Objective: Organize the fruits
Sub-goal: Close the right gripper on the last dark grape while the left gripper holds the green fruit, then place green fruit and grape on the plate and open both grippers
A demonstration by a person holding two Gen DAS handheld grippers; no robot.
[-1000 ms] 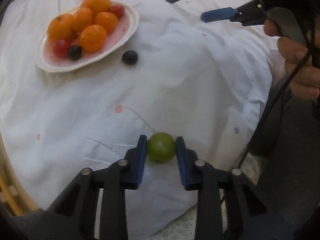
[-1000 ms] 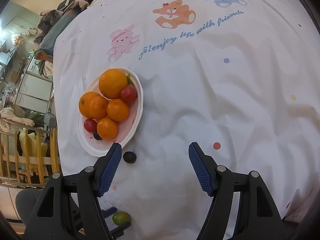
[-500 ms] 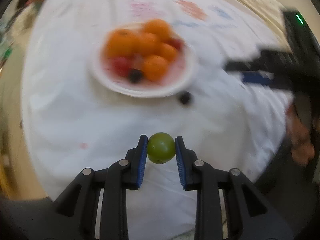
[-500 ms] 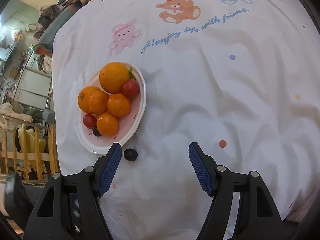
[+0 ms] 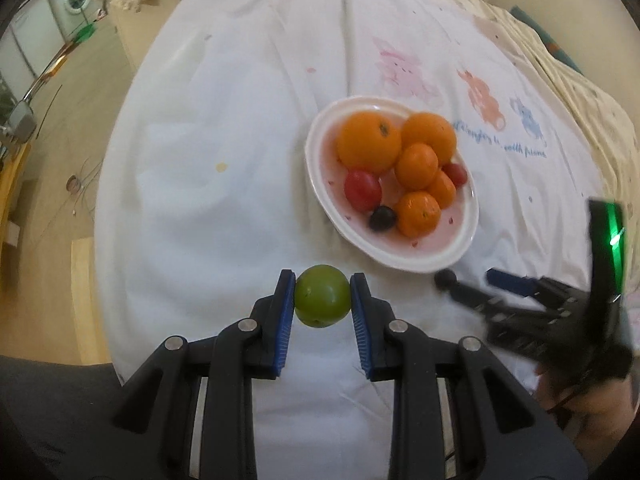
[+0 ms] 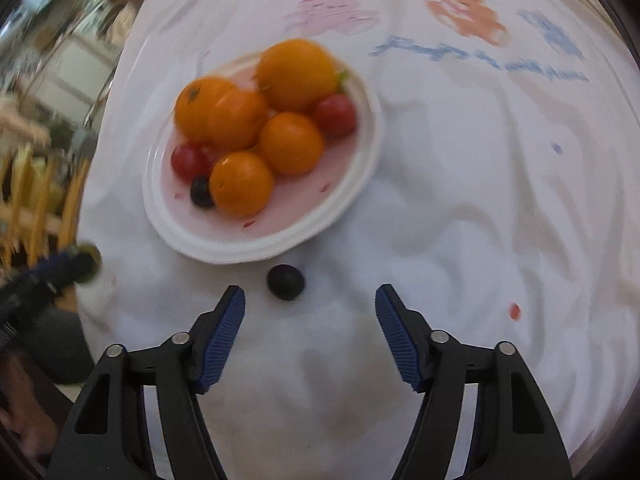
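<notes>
Left wrist view: the left hand-held gripper (image 5: 322, 296) clamps a green fruit (image 5: 322, 295) below the plate (image 5: 424, 262) — next, release over it; the right hand-held gripper (image 6: 310, 308) gapes, empty, near a dark berry (image 6: 285, 281).

blue script on the tablecloth (image 5: 248, 128), only "with" legible, rest blurred

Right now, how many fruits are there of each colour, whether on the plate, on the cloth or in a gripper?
Orange fruits, all on the plate: 5
Red fruits, on the plate: 2
Dark fruits: 2, one on the plate, one on the cloth
Green fruit, held in the left gripper: 1
Total: 10
</notes>
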